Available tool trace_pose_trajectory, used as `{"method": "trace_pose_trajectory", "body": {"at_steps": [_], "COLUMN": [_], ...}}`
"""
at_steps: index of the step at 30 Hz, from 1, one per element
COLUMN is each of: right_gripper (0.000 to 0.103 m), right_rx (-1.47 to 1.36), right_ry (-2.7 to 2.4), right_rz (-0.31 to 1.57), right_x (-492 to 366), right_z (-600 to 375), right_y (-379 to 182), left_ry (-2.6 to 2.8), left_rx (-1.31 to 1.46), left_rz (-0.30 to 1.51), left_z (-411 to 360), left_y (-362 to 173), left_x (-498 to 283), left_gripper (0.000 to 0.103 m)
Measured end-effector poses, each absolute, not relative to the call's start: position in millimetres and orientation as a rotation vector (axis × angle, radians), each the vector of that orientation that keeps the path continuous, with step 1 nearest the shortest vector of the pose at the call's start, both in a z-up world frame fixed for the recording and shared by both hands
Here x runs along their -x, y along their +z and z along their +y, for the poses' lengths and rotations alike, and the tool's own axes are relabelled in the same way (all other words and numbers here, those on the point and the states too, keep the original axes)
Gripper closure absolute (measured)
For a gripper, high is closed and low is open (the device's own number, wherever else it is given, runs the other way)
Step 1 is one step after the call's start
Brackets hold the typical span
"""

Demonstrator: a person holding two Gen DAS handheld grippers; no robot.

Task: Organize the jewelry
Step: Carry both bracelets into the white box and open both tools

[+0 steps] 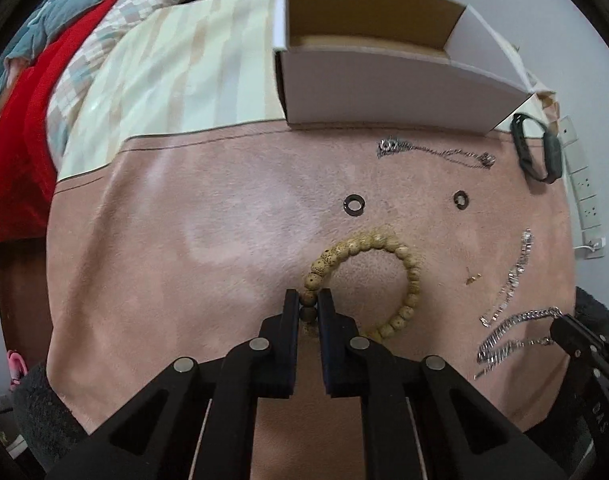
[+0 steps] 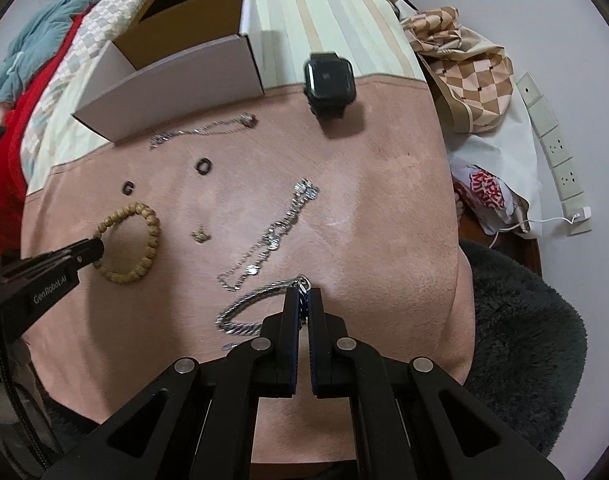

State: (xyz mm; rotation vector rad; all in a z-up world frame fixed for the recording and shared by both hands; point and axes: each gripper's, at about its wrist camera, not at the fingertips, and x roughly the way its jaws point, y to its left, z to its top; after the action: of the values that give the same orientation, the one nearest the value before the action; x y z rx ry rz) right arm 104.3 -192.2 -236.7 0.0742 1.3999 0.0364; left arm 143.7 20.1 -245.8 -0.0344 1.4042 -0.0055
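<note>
My left gripper (image 1: 308,298) is shut on a tan wooden bead bracelet (image 1: 400,252) lying on the pink cloth; it also shows in the right wrist view (image 2: 144,216). My right gripper (image 2: 303,296) is shut on a thick silver chain (image 2: 244,302) at its clasp. A thin silver necklace (image 2: 272,236), a small gold earring (image 2: 200,235), two dark rings (image 1: 354,204) (image 1: 460,199), another silver necklace (image 1: 436,152) and a black smartwatch (image 2: 330,78) lie on the cloth. An open white cardboard box (image 1: 384,88) stands at the back.
The pink cloth (image 2: 384,200) covers a small table with a striped cream cloth (image 1: 176,80) behind. A checked bag (image 2: 472,76) and a power strip (image 2: 552,144) lie to the right. Bedding lies at the left. A dark furry seat (image 2: 524,328) is at the lower right.
</note>
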Motion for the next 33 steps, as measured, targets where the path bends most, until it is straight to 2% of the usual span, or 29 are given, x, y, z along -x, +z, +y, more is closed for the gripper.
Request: {"method": "trace_pose_trajectory", "body": {"at_steps": [10, 20, 26, 33], "right_gripper": [0.099, 0.099, 0.099, 0.099], "right_rx": [-0.151, -0.126, -0.076, -0.082], "right_ry": [0.185, 0.321, 0.319, 0.322], "right_rz": [1.316, 1.144, 1.178, 1.304], "right_x": [-113.8, -203.3, -278.6, -330.1], "right_z": [-177.4, -149.9, -133.1, -129.4], "right_y": [-177.9, -97.5, -111.9, -168.1], "left_ry": [-0.077, -0.160, -0.168, -0.232], "left_rx": [0.104, 0.125, 0.146, 0.211], "left_rz": [1.286, 1.146, 1.159, 1.303], "left_z": [31.0, 23.4, 27.0, 27.4], "left_y": [-169.9, -100.7, -109.3, -167.3], "left_x": [-126.5, -206.1, -268.6, -323.2], "left_gripper": [0.096, 0.096, 0.096, 0.096]}}
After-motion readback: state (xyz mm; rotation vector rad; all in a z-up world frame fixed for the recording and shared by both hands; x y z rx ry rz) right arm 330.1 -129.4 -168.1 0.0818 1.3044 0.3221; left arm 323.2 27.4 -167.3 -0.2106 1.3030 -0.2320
